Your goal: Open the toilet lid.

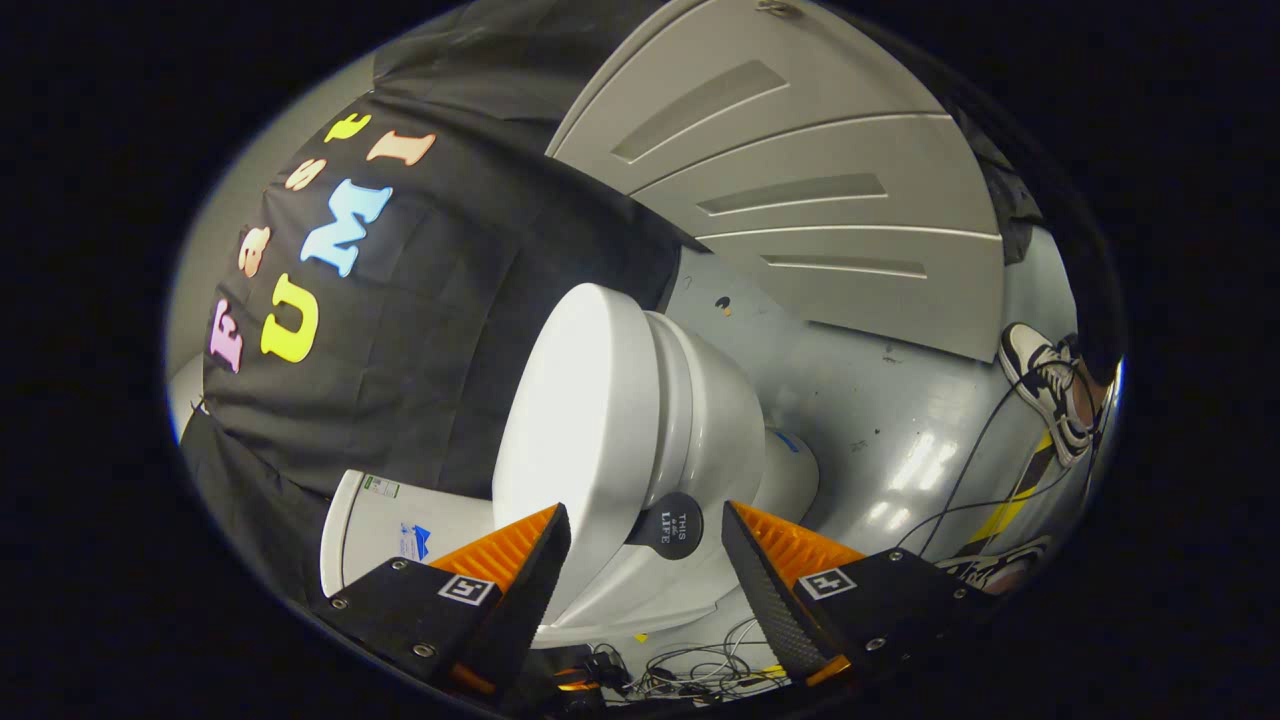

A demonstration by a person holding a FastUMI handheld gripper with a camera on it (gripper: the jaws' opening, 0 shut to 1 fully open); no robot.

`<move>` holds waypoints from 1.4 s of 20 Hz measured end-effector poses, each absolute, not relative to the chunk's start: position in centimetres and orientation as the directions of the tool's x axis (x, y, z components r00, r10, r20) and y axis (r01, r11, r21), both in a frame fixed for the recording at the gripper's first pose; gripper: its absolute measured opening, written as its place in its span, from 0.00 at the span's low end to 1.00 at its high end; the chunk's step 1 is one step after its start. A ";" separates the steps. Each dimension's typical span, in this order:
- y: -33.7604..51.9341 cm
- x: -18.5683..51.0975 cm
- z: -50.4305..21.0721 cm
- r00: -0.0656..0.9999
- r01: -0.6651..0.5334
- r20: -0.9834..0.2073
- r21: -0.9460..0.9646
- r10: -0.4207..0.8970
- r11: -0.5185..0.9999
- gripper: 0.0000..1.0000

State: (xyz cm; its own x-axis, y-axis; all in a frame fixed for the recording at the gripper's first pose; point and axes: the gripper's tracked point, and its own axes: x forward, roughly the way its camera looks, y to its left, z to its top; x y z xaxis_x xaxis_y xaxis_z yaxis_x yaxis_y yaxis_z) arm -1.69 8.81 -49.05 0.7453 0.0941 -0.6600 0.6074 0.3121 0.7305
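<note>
The view is rolled sideways, so the floor lies off to the right of the fingers. A white toilet stands just ahead of them. Its lid point(570, 400) lies down on the seat and bowl point(715, 420). The white tank point(385, 525) sits beside the left finger. A black round disc point(668, 525) is fixed at the lid's edge, just beyond the gap between the fingertips. My gripper point(645, 512) is open. One finger point(520, 570) is on the lid's top side and the other finger point(775, 580) on the bowl side. Neither finger touches anything.
A grey panelled door point(800, 160) rises behind the toilet. The glossy grey floor point(880, 400) carries loose cables point(690, 665) and a yellow-and-black tape strip point(1020, 490). A person's shoe point(1045, 385) stands on the floor beyond the right finger, and a second shoe point(1000, 570) lies nearer.
</note>
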 end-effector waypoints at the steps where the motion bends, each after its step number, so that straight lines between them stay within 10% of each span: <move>1: 8.8 -1.6 -49.7 0.743 0.615 -0.663 0.731 0.095 0.295 0.94; 22: 9.8 -0.2 -51.5 0.796 0.561 -0.590 0.804 0.136 0.197 0.00; 28: 9.9 -0.4 -51.3 0.768 0.597 -0.631 0.767 0.111 0.233 0.00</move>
State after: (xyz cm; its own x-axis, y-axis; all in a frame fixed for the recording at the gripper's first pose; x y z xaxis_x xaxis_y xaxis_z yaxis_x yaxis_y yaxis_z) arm -0.37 9.88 -51.25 0.7678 0.1106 -0.6311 0.5973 0.2327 0.7675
